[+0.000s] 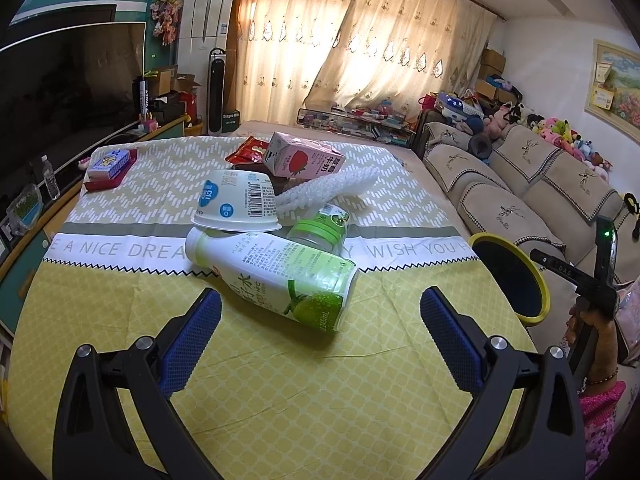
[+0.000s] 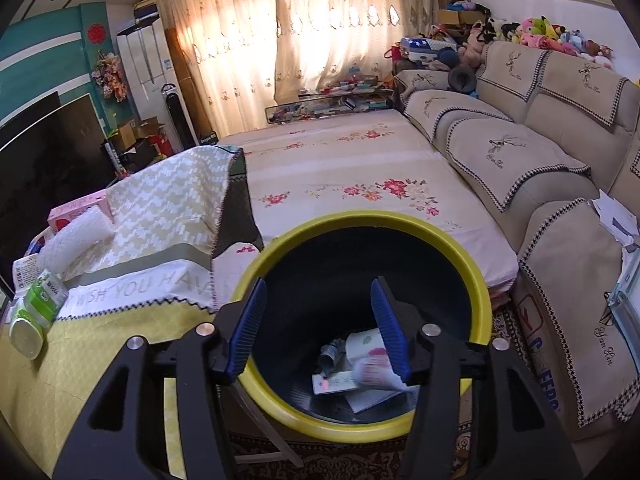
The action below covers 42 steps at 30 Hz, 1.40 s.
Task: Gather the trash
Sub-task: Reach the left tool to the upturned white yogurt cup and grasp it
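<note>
The tabletop (image 1: 280,380) wears a yellow and white patterned cloth printed with a band of grey letters, and every place below is given from it. Off its right edge, lower than its surface, stands a round trash bin (image 2: 476,280) with a yellow rim and a dark inside; on the bin's bottom lie paper scraps, a small card and a blurred white and pink piece of trash (image 2: 374,372).

Near the middle of the tabletop lies a heap of trash. Largest is a white and green drink bottle (image 1: 276,276) on its side, nearest the front edge. A white yogurt cup (image 1: 236,204) sits upside down behind it, its rim resting on the bottle's neck. Further back a pink strawberry milk carton (image 1: 304,158) lies tilted, with a red snack wrapper (image 1: 250,148) just beside it. A strip of white foam netting (image 1: 332,188) runs from the carton toward the cup, and a small clear jar with a green lid (image 1: 320,228) lies on its side touching the bottle. At the far left corner a small blue box (image 1: 110,164) rests on a red one.

The left gripper (image 1: 320,312) hovers over the front of the tabletop, jaws spread wide, empty, the bottle just ahead of them. The right gripper (image 2: 318,320) hangs over the bin's mouth beyond the tabletop's right edge, jaws apart and pinching nothing.
</note>
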Available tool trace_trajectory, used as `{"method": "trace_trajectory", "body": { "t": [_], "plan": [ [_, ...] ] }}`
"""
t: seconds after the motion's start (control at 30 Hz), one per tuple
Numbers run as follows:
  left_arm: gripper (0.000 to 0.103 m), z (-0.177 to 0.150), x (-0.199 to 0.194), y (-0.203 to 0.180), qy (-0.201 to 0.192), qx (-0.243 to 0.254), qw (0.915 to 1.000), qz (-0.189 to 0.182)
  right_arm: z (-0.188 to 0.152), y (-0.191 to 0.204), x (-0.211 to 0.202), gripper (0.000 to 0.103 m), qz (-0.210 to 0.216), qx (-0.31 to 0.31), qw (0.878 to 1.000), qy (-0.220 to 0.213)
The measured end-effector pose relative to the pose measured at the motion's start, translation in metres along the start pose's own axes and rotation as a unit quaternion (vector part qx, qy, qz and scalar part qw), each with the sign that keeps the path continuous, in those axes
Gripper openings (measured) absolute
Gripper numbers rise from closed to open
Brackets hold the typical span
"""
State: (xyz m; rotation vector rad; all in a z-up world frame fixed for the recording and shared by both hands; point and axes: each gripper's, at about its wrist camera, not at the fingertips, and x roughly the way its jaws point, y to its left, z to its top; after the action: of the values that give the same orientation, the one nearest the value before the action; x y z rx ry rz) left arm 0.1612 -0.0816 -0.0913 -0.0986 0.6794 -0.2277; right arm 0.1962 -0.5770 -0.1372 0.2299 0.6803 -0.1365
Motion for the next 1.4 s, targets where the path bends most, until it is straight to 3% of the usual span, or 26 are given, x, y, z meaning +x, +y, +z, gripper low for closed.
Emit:
{"method": "trace_trajectory", "body": {
  "t": [0.37,0.57,0.77,0.93,1.07,1.4],
  "plan": [
    [0.098,0.0,-0.002,0.007,-0.005,-0.003,1.0,0.004,0.004,0.054,-0.004,0.054,0.059,-0.043,0.997,-0.003],
    [0.098,0.024,-0.003,0.025,-0.017,-0.006,0.9998,-0.001,0.004,0.083,-0.003,0.054,0.081,-0.068,0.994,0.002],
    [0.098,0.062,0.033,0.046,-0.005,0.011,0.9995,0.029,0.001,0.099,-0.001,0.055,0.09,-0.083,0.992,0.01],
    [0.098,0.083,0.083,0.062,0.037,0.016,0.999,0.022,0.001,0.107,-0.001,0.055,0.096,-0.091,0.991,0.014],
    [0.096,0.086,0.11,0.071,0.062,0.013,0.9979,0.01,0.001,0.106,0.0,0.055,0.095,-0.094,0.991,0.016],
    [0.086,0.088,0.153,0.078,0.107,0.045,0.993,0.022,0.0,0.104,0.006,0.055,0.096,-0.092,0.991,0.025]
  ]
}}
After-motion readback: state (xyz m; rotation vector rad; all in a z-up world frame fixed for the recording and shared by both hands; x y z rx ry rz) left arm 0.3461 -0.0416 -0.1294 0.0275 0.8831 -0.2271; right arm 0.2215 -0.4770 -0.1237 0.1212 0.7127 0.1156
